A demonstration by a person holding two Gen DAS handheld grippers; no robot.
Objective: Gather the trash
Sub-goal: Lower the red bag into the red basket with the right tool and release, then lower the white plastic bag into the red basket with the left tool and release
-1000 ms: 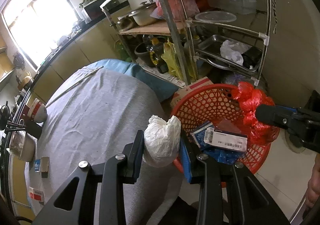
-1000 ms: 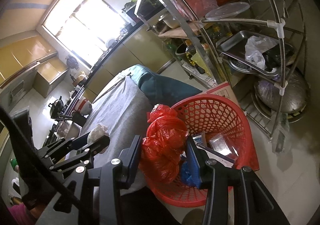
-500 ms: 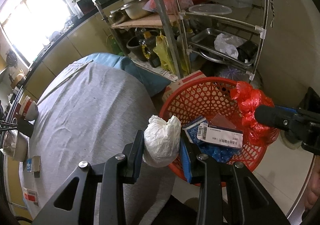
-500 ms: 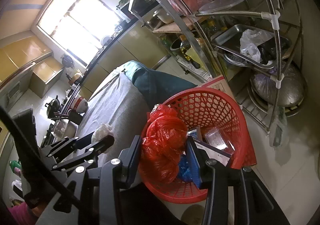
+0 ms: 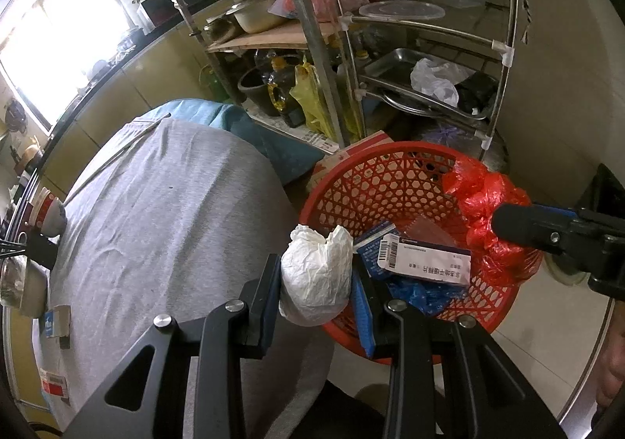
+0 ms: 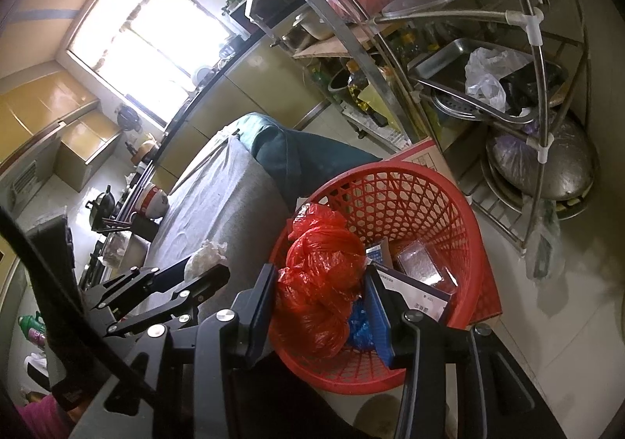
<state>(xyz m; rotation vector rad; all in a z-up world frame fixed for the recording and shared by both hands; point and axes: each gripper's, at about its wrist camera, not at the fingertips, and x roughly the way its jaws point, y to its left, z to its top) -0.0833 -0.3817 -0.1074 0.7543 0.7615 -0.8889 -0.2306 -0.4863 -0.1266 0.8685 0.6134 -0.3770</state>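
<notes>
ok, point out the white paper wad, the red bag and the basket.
white paper wad (image 5: 316, 279), left wrist view, crumpled middle.
red bag (image 6: 320, 282), right wrist view, bunched middle.
basket (image 6: 410, 169), right wrist view, far rim.

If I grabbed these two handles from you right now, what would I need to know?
Left gripper: shut on a crumpled white paper wad, held at the near rim of the red basket, not yet dropped.
Right gripper: shut on a red plastic bag, held over the basket's near side.
Already in the basket: a white and blue medicine box and blue wrapping.
Left to do: release both pieces into the basket, then clear the small boxes and labelled packet on the grey tablecloth.
</notes>
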